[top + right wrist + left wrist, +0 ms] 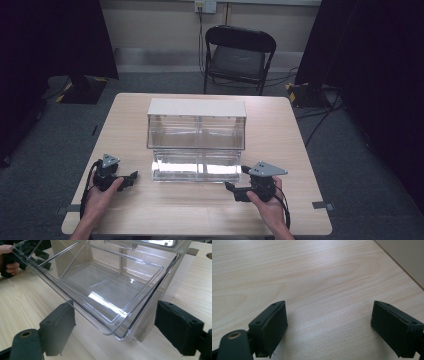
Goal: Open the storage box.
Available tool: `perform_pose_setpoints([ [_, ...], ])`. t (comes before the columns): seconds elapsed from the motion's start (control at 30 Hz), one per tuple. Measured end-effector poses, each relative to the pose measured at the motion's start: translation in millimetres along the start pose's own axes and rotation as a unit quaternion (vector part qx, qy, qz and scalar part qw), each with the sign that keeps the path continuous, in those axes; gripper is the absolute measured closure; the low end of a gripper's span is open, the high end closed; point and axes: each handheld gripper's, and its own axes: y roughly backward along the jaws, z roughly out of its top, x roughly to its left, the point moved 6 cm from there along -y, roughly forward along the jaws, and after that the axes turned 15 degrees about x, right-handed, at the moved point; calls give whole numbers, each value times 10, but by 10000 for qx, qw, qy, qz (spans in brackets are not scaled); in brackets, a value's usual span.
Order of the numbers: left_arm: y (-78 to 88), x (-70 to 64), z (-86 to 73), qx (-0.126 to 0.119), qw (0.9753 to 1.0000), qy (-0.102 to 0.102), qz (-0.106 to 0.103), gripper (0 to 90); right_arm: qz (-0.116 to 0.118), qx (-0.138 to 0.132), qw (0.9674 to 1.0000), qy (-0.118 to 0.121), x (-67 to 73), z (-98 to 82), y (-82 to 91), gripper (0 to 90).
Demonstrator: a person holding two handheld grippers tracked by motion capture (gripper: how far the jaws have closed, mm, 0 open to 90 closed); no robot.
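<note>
- Clear plastic is the whole story here: a see-through storage box with a white top sits in the middle of the wooden table, and its lower drawer sticks out toward the person.
- Right gripper sits just off the drawer's front right corner. In the right gripper view the jaws are spread wide, with the drawer's clear corner poking in between them, nothing pinched yet.
- Left gripper is near the drawer's left end but apart from it. Its own view shows bare wood between wide-spread jaws, so it's holding nothing.
- My read: this is the approach step, lining up on the drawer before grabbing or pushing it.
- Next move probably calls for the right gripper to ease in and close on the drawer's front rim. That plastic looks thin and slippery, so a square grip matters. The left one may need to steady the box.
</note>
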Motion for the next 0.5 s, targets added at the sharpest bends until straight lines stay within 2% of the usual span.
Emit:
perform_pose_setpoints([
  [0.5, 0, 0, 0, 1, 10000, -1, 1, 131, 4, -33, 10000, 5, -5, 38, 4, 145],
])
